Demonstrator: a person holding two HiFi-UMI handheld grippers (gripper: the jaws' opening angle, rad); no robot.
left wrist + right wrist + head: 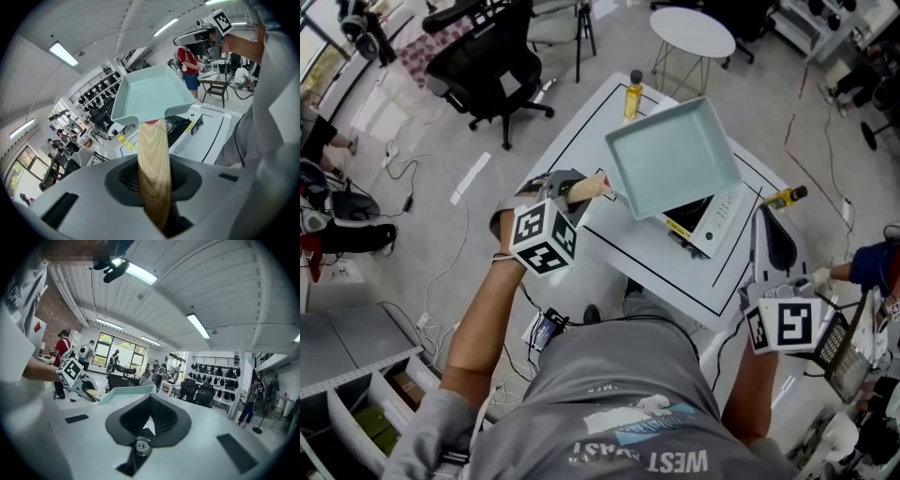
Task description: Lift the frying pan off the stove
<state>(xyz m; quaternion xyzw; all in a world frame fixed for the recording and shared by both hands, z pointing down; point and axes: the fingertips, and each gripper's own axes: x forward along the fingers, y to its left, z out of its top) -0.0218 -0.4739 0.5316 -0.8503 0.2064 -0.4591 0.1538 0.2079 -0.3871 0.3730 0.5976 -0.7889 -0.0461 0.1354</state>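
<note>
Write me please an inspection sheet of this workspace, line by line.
Surface: white table with black border lines.
Job's things: frying pan held clear above the stove.
Clutter: yellow bottle at the far edge; second bottle at the right edge.
Grippers: left gripper shut on the pan's wooden handle; right gripper shut, empty.
Cables: loose cable on the floor.
Surroundings: office chair, round table, people around the edges.
</note>
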